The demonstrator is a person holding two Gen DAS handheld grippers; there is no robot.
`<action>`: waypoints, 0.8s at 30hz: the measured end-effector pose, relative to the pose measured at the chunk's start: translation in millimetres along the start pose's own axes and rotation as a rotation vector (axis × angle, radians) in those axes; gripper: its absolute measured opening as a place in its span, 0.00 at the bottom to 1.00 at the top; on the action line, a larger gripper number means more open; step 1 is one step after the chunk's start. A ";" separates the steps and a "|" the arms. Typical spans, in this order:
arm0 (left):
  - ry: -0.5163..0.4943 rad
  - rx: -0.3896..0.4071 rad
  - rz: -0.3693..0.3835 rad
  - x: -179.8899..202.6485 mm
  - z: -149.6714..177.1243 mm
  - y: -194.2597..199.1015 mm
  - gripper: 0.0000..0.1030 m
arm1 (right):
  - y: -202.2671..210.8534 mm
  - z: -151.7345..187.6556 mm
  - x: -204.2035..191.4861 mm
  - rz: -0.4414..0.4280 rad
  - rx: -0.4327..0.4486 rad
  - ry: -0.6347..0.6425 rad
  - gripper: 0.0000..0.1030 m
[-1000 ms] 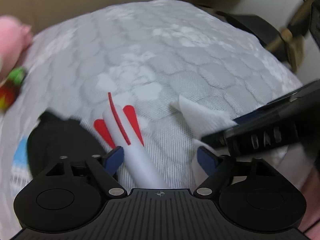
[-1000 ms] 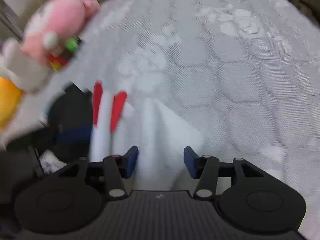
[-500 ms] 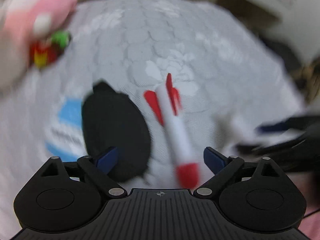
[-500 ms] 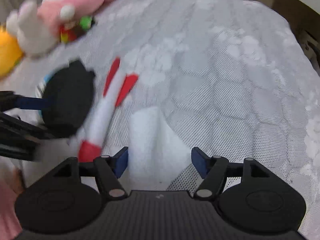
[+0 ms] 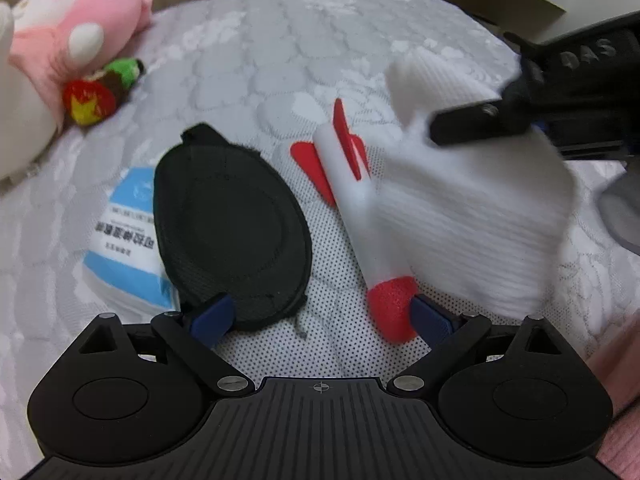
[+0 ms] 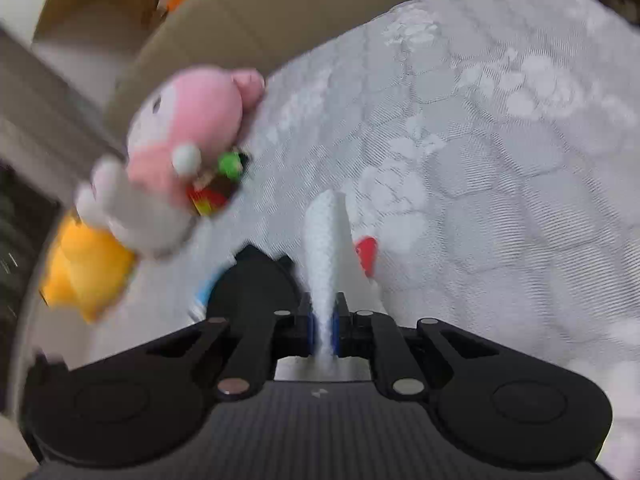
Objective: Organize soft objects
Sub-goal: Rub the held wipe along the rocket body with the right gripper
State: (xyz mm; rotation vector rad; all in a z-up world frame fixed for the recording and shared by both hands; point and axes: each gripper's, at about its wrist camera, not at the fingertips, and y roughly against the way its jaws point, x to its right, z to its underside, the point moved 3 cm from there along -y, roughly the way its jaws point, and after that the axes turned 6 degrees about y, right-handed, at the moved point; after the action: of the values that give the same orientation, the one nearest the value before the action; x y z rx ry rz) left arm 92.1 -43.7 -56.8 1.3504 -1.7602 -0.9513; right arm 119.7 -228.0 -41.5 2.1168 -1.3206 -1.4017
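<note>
Now R tongs [image 6: 323, 330] pinching white cloth [image 6: 326, 248]; L tongs [image 5: 320, 316] spread beside rocket [image 5: 360, 216].

The right gripper [image 6: 324, 330] has just closed its blue fingers [image 6: 309, 326] on a white knitted cloth [image 6: 325, 256], which stands up between them. Just behind lie a black pouch [image 6: 256, 284] and a red fin [image 6: 368, 254] on the quilted mattress [image 6: 500, 180]. Toward the mattress's far left edge, a pink plush [image 6: 188, 140] rests against a yellow plush [image 6: 86, 268].

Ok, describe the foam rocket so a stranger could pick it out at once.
On the grey quilted mattress, look between the black eye mask and the white cloth. The foam rocket is the slim white tube, alone in having a red nose and red fins.
</note>
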 end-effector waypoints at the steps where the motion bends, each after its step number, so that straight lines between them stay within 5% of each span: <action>1: 0.009 -0.006 0.005 -1.3 0.0 -0.7 0.95 | -8.4 1.2 1.3 0.003 -0.008 -0.007 0.10; 7: 0.021 -0.034 0.020 -2.5 2.5 -5.4 0.96 | -54.1 15.6 3.3 0.098 -0.132 0.061 0.11; 16: 0.019 -0.052 0.034 -1.4 4.8 -7.9 0.97 | -45.5 8.8 19.7 0.292 -0.058 0.076 0.12; 24: 0.097 -0.110 0.165 -9.1 4.0 -25.8 0.97 | -48.3 -26.6 -13.0 0.096 0.109 0.125 0.15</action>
State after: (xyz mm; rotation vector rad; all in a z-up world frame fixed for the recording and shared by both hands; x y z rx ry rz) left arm 102.1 -39.0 -82.1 1.1445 -1.6917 -0.8641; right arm 166.3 -197.7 -52.2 2.1394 -1.4576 -1.1644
